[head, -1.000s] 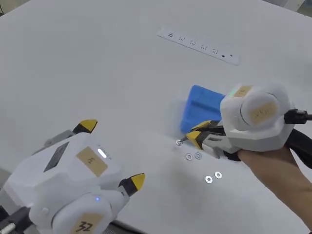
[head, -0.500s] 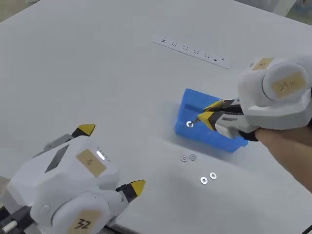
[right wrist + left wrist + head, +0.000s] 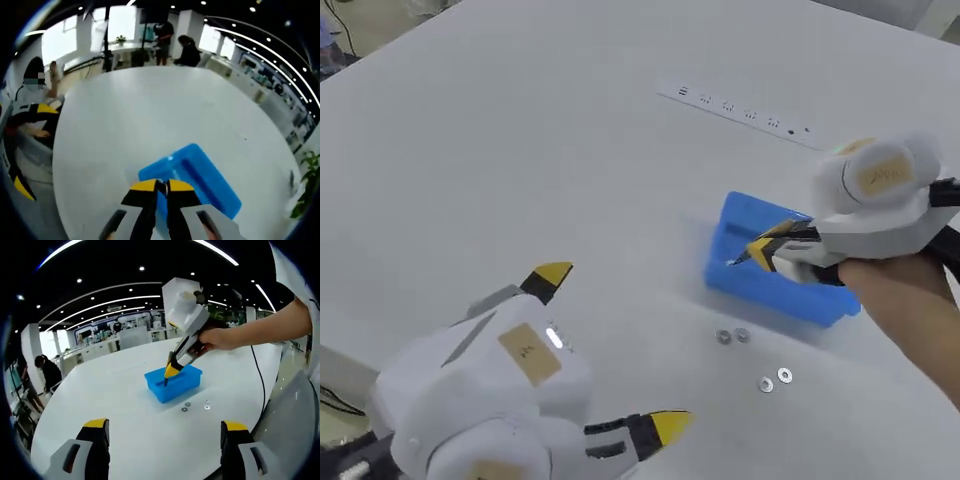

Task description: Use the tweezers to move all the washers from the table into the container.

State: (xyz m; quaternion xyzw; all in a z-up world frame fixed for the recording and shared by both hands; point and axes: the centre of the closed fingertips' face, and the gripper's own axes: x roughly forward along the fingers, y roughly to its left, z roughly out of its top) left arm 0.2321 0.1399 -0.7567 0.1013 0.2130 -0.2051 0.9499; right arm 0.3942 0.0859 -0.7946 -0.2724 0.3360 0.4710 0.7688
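right gripper (image 3: pixel 767 250) pinched narrow on tweezers (image 3: pixel 735 261), tips over blue container (image 3: pixel 760 288) | four washers (image 3: pixel 724 337) on table (image 3: pixel 520 150) just beside container's near wall | left gripper (image 3: pixel 612 348) wide, empty, well clear of container | washers likely light, stiff, slippery: nip rim through the hole

Blue rectangular plastic container (image 3: pixel 760 288): far-right end hidden behind right gripper (image 3: pixel 758 250) in head view; near part hidden behind the jaws in right gripper view. Thin dark metal tweezers (image 3: pixel 738 259): tips too small to tell if anything is held. Left gripper (image 3: pixel 612 348): body cut off by bottom edge. Small silver metal washers (image 3: pixel 186 407): specks in left gripper view, count unclear.
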